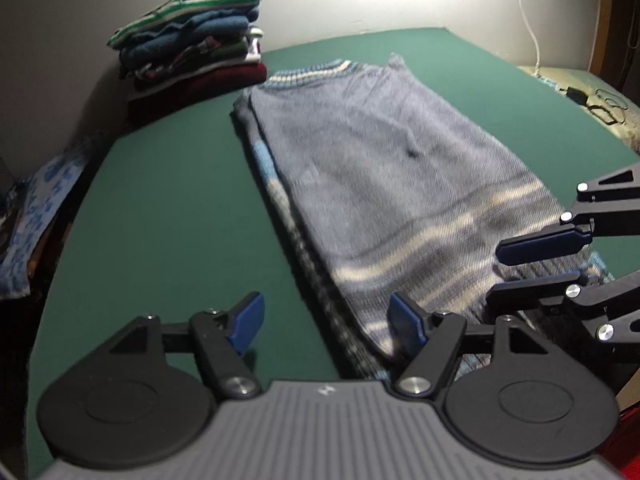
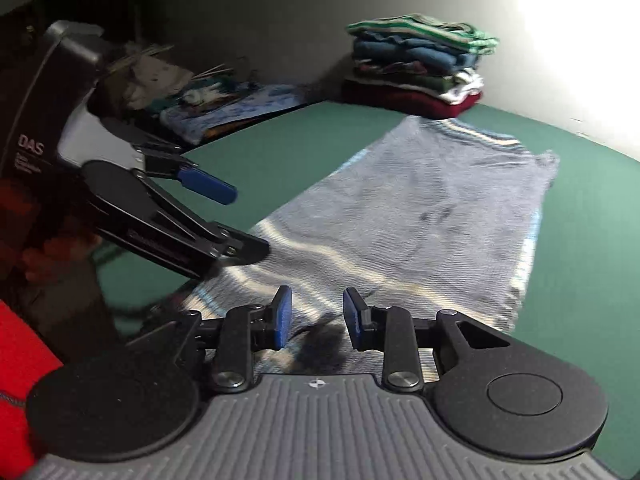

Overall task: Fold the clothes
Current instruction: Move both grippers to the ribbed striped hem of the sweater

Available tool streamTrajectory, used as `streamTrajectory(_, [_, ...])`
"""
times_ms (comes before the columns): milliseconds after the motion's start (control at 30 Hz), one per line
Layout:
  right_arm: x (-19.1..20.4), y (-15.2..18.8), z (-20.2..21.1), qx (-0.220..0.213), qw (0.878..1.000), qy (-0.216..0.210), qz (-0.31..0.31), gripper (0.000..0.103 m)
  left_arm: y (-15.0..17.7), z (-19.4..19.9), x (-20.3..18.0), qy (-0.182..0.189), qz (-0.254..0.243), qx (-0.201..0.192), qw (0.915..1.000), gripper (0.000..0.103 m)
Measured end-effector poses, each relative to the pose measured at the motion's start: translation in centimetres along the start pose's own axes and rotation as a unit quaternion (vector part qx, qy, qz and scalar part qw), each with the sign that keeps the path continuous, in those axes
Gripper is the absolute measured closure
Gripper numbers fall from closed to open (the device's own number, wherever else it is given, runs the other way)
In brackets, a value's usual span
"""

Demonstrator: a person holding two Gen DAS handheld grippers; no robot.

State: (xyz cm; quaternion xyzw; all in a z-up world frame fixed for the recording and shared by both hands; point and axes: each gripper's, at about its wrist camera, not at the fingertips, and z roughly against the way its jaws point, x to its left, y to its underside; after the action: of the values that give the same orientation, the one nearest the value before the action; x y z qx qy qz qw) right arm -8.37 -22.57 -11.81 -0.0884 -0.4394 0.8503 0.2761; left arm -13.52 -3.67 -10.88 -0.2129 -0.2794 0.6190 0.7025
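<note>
On the green table [image 1: 168, 208] a folded blue sweater [image 1: 384, 168] lies flat, its hem end nearest both claws. The left claw [image 1: 326, 322] gapes empty over the hem's edge; the right claw [image 2: 316, 320] stands apart, empty, over the hem. A clothes stack [image 1: 192, 48] sits at eleven o'clock.

Sweater [image 1: 384, 184] flat on table [image 1: 160, 220], folded lengthwise, collar end far, hem end near. Stack of folded clothes [image 1: 196, 48] on table's far left corner, just beyond collar, against wall. Left gripper [image 1: 326, 326] over sweater's near left edge; right gripper [image 2: 316, 318] over hem, to its right. Patterned cloth [image 1: 36, 224] off table's left side, possibly on separate surface.
</note>
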Motion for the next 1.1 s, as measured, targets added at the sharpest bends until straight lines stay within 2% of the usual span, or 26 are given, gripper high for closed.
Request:
streamTrajectory(100, [0.3, 0.3, -0.1, 0.015, 1.000, -0.019, 0.016, 0.072, 0.9, 0.5, -0.5, -0.016, 0.012, 0.006, 0.9998, 0.030])
streamTrajectory(167, [-0.2, 0.7, 0.3, 0.022, 0.999, -0.026, -0.002, 0.072, 1.4, 0.9, -0.4, -0.021, 0.021, 0.009, 0.9995, 0.030])
streamTrajectory(400, [-0.3, 1.4, 2.1, 0.025, 0.999, -0.030, 0.024, 0.072, 1.6, 2.2, -1.3, -0.037, 0.044, 0.025, 0.9981, 0.030])
streamTrajectory(433, [-0.6, 1.2, 2.4, 0.025, 0.999, -0.022, 0.017, 0.070, 1.3, 2.3, -1.4, -0.038, 0.051, 0.026, 0.9976, 0.028])
streamTrajectory(467, [-0.9, 1.0, 2.7, 0.022, 1.000, -0.008, 0.004, 0.067, 1.0, 2.3, -1.6, -0.040, 0.059, 0.024, 0.9972, 0.021])
streamTrajectory(533, [-1.7, 0.7, 3.3, 0.014, 0.999, 0.027, -0.028, 0.044, 0.4, 2.2, -1.9, -0.044, 0.073, 0.019, 0.9962, 0.009])
streamTrajectory(667, [-3.4, 0.3, 3.7, -0.006, 0.993, 0.080, -0.082, 0.039, -0.2, 1.6, -3.1, -0.065, 0.074, 0.004, 0.9951, 0.005])
streamTrajectory(800, [-4.6, 0.2, 2.3, 0.027, 0.985, 0.126, -0.117, 0.037, -0.4, 0.4, -3.3, -0.075, 0.063, 0.013, 0.9951, 0.002])
streamTrajectory(933, [-4.8, 0.1, 1.3, 0.056, 0.979, 0.142, -0.137, 0.036, -0.4, -0.7, -2.1, -0.050, 0.071, 0.034, 0.9957, 0.001])
streamTrajectory(1100, [-4.7, 0.1, 0.3, 0.079, 0.972, 0.153, -0.161, 0.033, -0.3, -1.4, -0.6, -0.008, 0.076, 0.039, 0.9963, 0.001])
